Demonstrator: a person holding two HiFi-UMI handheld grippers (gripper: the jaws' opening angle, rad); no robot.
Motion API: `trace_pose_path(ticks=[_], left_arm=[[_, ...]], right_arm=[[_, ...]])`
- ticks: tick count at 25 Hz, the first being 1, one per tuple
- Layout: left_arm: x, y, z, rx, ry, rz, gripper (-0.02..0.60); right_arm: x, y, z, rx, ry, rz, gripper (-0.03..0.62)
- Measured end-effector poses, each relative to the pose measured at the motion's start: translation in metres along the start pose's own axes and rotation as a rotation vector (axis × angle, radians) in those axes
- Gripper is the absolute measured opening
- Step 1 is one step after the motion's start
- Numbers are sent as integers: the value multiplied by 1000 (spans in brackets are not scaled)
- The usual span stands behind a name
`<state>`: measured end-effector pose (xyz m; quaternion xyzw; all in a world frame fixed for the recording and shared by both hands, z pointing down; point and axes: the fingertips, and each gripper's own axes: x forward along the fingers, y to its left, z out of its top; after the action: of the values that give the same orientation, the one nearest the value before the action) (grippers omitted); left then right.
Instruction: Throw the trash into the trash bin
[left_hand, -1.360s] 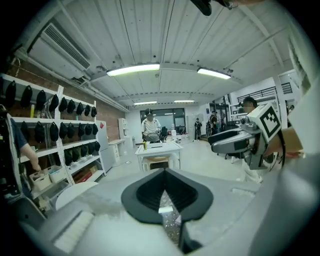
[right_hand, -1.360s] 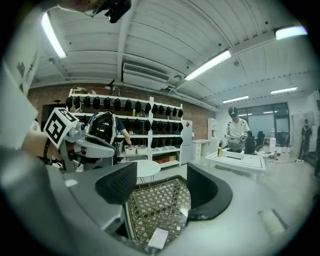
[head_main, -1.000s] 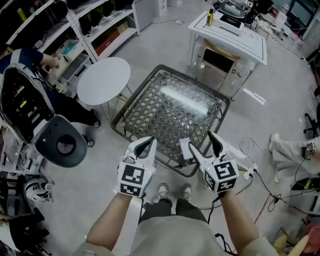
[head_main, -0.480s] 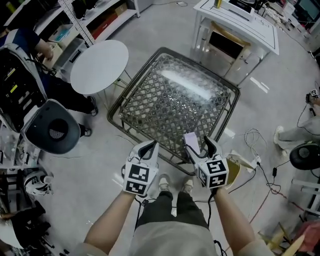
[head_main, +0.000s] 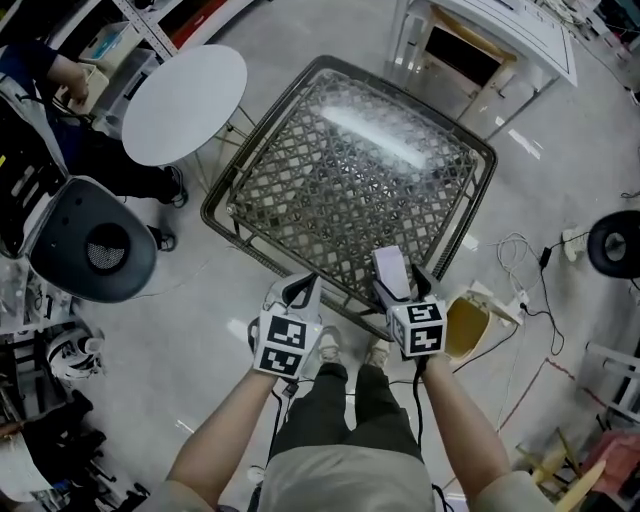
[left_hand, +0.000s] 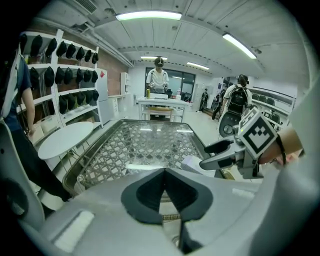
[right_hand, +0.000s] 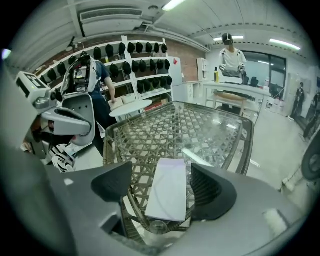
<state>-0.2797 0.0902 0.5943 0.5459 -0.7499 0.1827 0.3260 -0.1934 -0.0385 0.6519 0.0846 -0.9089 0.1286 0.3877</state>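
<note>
Trash (right_hand: 169, 192): flat pale rectangular piece, between jaws of right gripper (right_hand: 161, 172). Long axis runs along jaws; far end points toward far edge of counter (right_hand: 200, 125). Right gripper jaws opening, spread wide, clear gap at left pad. In head view, trash (head_main: 389, 270) sits over near edge of counter (head_main: 350, 170). Left gripper (left_hand: 164, 171) jaws pressed together, nothing between. Yellowish bin (head_main: 463, 325) on floor just beside right gripper (head_main: 402, 283), off counter's near corner; contents cannot be made out.
</note>
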Motion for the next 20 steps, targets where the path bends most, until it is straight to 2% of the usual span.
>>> trace_pose_path(ticks=[6, 13, 18, 20], left_arm=[[22, -7, -35, -58, 63, -24, 3], [29, -11, -56, -58, 101, -34, 3], [24, -13, -65, -66, 112, -33, 3], [21, -14, -65, -66, 111, -31, 2]], right_arm=[[27, -9, -44, 71, 102, -31, 388], [39, -14, -62, 15, 160, -80, 391], [37, -18, -67, 23, 167, -101, 321], [34, -17, -66, 26, 166, -96, 318]])
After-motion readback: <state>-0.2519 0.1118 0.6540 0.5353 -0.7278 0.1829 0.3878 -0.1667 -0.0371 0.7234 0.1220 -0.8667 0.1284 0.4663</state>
